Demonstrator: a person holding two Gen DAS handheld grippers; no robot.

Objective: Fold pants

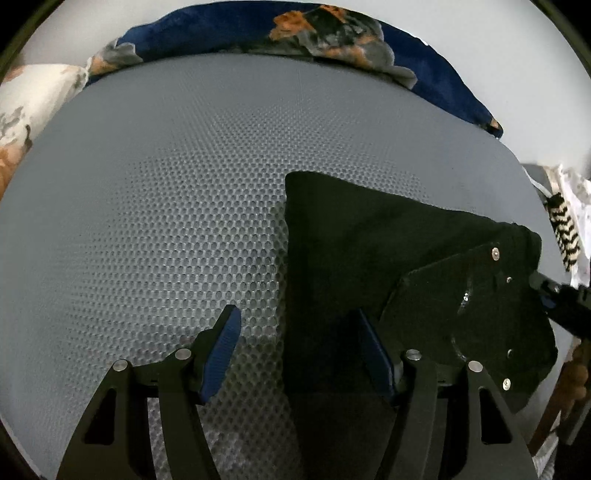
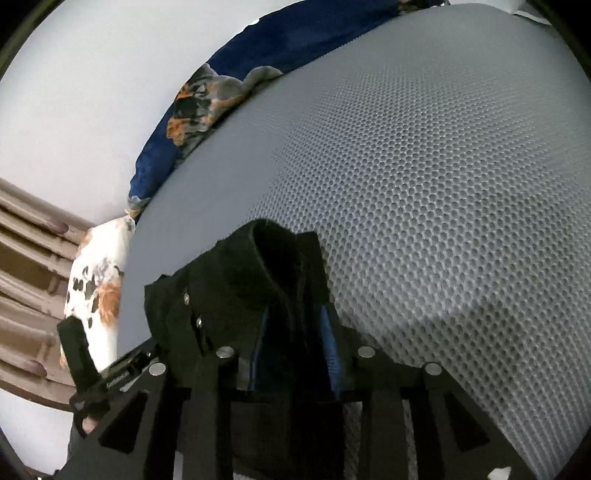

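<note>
Right gripper (image 2: 295, 343) is clamped on a bunched edge of the black pants (image 2: 258, 273): blue pads sit close together with dark cloth packed between them, and a rolled fold stands up just past the tips toward 12 o'clock. Judging by that, it holds the edge lifted so the layer can be carried over, not dragged. Left gripper (image 1: 295, 354) has jaws well apart, nothing pinched; its left pad (image 1: 221, 354) hangs over bare mat, its right pad sits over the cloth's left edge, so the gap straddles that edge. Looks placed to take or pin that side, but whether the pads touch fabric I can't tell. In the left wrist view the pants lie as a dark folded slab from 6 o'clock out to 3 o'clock, sharp corner near centre, flat on the grey honeycomb mat (image 1: 155, 206). At 4 o'clock in that view the body of the other gripper overlaps the cloth's right end, consistent with the right-hand grip. Task reads as mid-fold: one layer already doubled, another fold likely pending. Risk: a thick bunch can slip from a narrow pinch. Farther out, the mat is bare toward 12 o'clock, leaving room to lay the fold. Beyond its far edge lies a navy floral blanket (image 1: 332, 29), with a white floral pillow (image 1: 33, 96) at 10 o'clock and a pale wall behind.
</note>
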